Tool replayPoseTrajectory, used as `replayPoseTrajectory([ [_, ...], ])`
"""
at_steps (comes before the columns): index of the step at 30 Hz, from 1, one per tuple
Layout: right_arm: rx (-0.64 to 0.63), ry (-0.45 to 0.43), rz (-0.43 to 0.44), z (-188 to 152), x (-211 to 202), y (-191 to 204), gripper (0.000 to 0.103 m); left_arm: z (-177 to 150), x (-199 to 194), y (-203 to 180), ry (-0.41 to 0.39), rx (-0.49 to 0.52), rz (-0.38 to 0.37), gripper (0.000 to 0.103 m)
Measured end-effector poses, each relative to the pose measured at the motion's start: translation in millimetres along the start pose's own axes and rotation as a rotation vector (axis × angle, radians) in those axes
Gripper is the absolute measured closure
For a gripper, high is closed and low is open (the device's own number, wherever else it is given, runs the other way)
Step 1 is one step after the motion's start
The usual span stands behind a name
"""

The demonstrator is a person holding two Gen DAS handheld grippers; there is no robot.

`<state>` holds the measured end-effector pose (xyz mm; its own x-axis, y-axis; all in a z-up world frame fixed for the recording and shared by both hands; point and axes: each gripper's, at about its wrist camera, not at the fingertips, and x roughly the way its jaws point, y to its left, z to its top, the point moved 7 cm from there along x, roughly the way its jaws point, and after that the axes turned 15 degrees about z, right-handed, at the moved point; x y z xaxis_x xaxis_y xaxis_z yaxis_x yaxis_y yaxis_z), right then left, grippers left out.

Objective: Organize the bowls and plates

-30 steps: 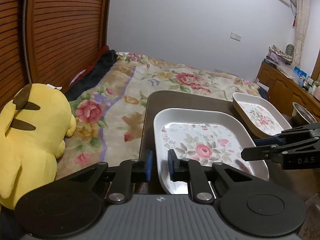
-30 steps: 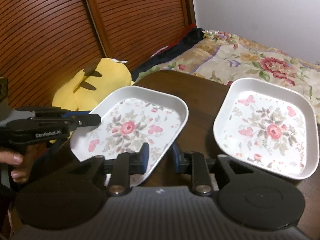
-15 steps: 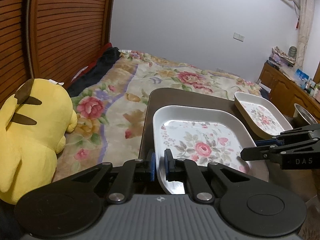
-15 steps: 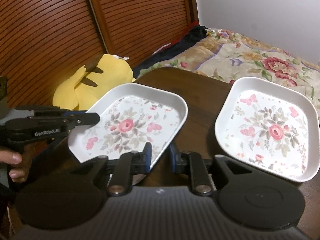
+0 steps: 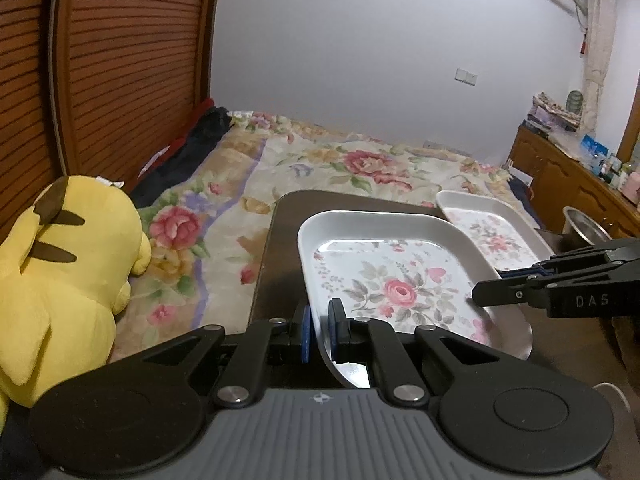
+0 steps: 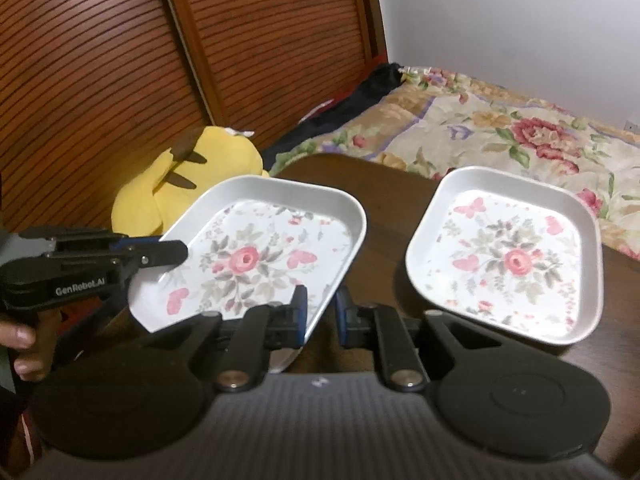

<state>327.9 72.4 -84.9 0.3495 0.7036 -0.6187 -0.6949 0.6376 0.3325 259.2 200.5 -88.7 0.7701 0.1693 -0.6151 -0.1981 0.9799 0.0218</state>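
pink roses on white, dark wood, bright yellow

both plates [image 6: 264,252] [image 6: 508,252] are white with a pink rose, grey-green leaves and pink butterflies; the table [image 6: 384,192] is dark brown; the bedspread [image 5: 320,168] is cream with red and pink flowers; the plush toy [image 5: 60,264] is yellow with brown stripes; the gripper pads [image 5: 306,334] are blue on black.
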Motion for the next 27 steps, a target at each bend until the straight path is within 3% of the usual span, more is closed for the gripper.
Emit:
replayPoseTrajectory([
  [27, 0.045, -0.139, -0.102, -40, -114, 15, 0.086, -8, -91, -65, -0.076, 0.103, -0.112, 0.092],
])
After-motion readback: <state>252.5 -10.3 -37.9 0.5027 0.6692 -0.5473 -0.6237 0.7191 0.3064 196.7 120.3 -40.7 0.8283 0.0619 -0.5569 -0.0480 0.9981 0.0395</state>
